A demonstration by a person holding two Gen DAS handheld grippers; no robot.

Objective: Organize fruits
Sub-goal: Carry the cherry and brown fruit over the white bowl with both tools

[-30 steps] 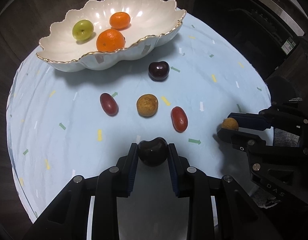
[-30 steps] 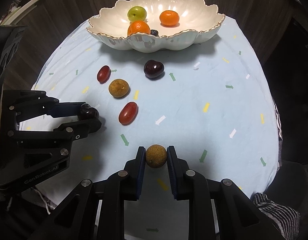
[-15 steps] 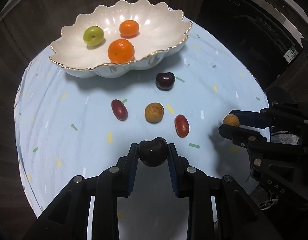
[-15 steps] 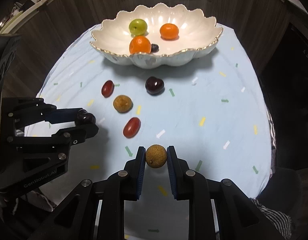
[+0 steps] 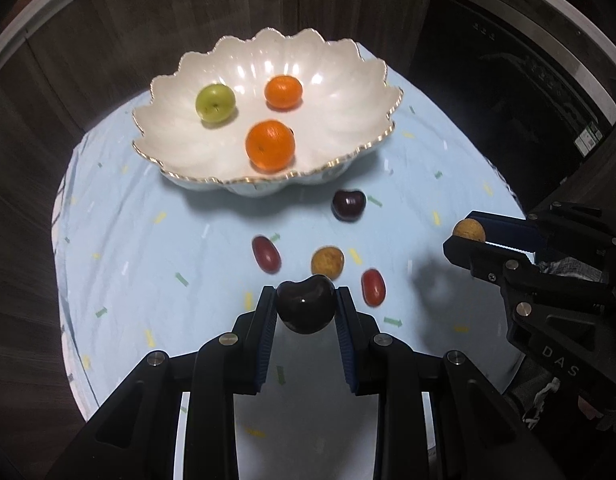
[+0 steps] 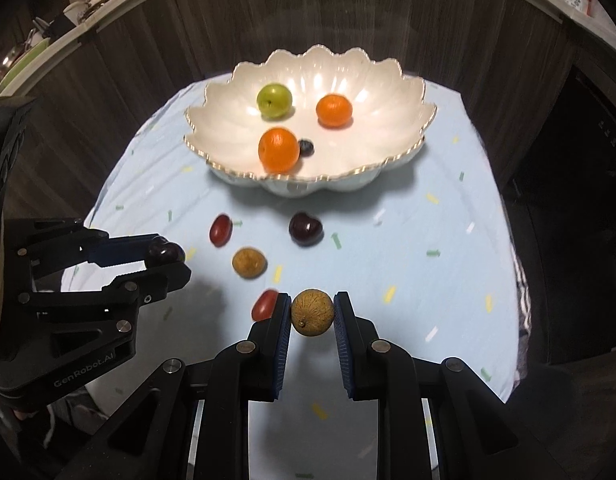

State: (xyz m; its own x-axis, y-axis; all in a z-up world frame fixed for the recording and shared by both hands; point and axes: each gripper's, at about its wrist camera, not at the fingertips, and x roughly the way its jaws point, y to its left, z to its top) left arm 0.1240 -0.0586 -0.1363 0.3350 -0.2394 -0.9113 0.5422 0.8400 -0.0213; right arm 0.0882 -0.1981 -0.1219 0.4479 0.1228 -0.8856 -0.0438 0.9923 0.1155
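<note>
Four loose fruits are scattered on the pale blue cloth (image 5: 120, 240) before the scalloped white bowl (image 5: 348, 80). A dark cherry (image 5: 306, 308) is clamped in the down-tilted left gripper (image 5: 306, 312), a round tan fruit (image 6: 312, 312) in the right gripper (image 6: 312, 314).

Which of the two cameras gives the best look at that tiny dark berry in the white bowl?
The right wrist view: the dark berry shows clearly beside the front orange. In the left wrist view that orange hides nearly all of it; only a dark sliver peeks out.
</note>
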